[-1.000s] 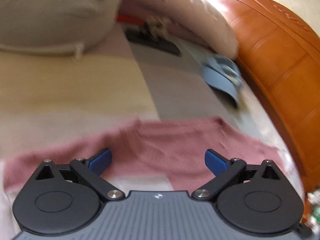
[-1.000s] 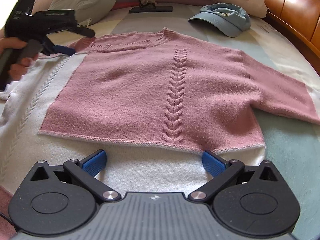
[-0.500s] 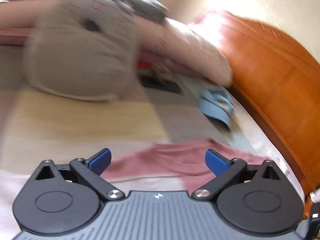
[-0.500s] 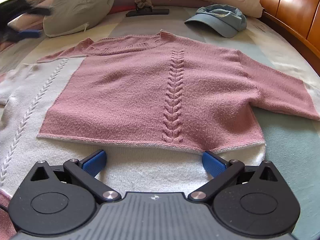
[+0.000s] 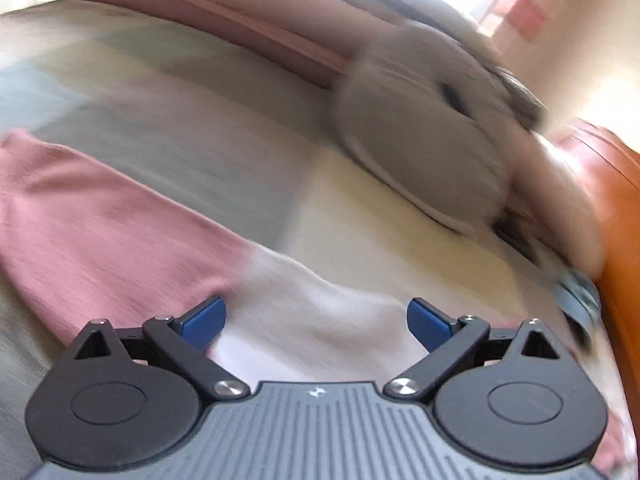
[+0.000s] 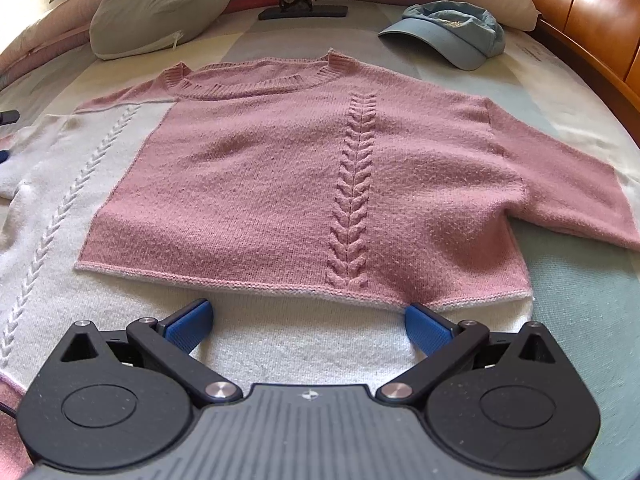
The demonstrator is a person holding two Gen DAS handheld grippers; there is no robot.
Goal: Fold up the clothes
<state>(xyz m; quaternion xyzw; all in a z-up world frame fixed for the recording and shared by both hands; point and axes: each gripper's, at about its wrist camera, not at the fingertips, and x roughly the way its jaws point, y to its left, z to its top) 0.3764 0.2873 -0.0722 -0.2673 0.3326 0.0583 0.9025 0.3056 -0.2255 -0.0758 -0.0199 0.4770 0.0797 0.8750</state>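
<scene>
flat, sweater (image 6: 280,184) btwn grippers

In the right wrist view the sweater (image 6: 304,184) lies flat on the bed (image 6: 580,320), neck toward 12 o'clock and hem toward 6, filling the middle. One sleeve (image 6: 568,188) runs out to 3 o'clock. The right tongs (image 6: 308,320) sit at 6 o'clock over the hem, jaws spread. Behind the sweater, a cap (image 6: 448,36) lies at 1 o'clock, a cushion (image 6: 160,4) at 11 o'clock, and a flat bar-shaped object (image 6: 303,12) at 12 between them. A headboard (image 6: 592,12) rises at 2 o'clock behind the cap. In the blurred left wrist view the left tongs (image 5: 316,320), jaws apart, hang above the other sleeve (image 5: 120,236), which stretches toward 9 o'clock.
</scene>
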